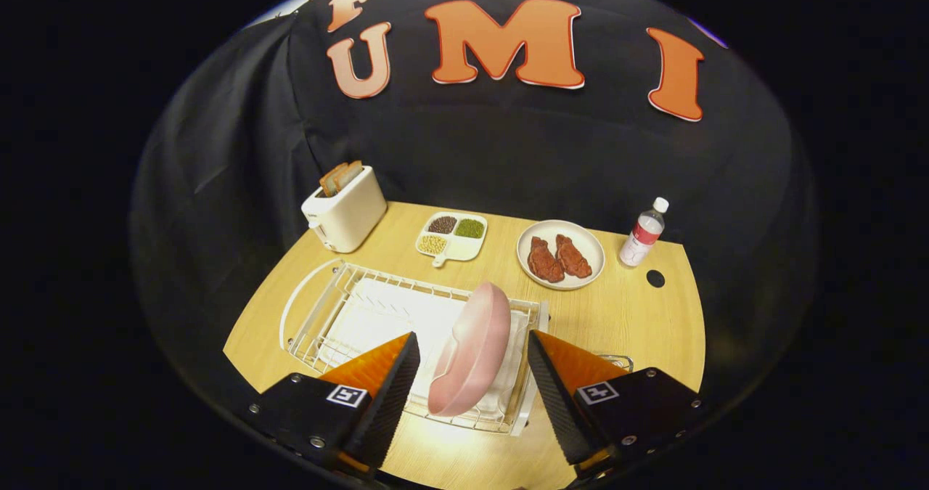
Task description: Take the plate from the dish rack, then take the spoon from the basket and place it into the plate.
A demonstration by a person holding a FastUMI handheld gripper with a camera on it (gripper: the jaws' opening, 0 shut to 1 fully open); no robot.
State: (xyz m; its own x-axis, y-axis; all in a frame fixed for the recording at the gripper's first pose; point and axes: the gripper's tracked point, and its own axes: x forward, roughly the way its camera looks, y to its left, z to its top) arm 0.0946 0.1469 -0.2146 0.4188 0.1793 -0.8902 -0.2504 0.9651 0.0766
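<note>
Gripper (473,363) jaws wide apart, gripping nothing. Pink plate (470,350) stands on edge in the white wire rack (319,316), near its right end, leaning a little. The plate sits in the gap between the two fingers; can't tell whether either finger touches it, there looks to be clear space on both sides. Left finger (388,388) hangs over the rack's front wires, right finger (559,388) over the rack's right edge.

Rack has a white liner or tray under the wires; the rest of its slots look bare. Rack rests on a light wood table (617,316).

A bit of wire basket (617,361) peeks out just behind the right finger, mostly hidden by it. Spoon can't be made out.

Beyond the rack, well apart from the plate:
- white toaster (345,210) at the back left with bread slices in the slots
- white divided dish (451,237) with four fills of grains or beans, behind rack centre
- round white plate with two pieces of red meat (560,255), right of the dish
- bottle (643,233) with white cap, upright, further right
- small dark hole (655,278) in the tabletop near the bottle

Nothing between the fingers and the pink plate except the rack wires below it.
</note>
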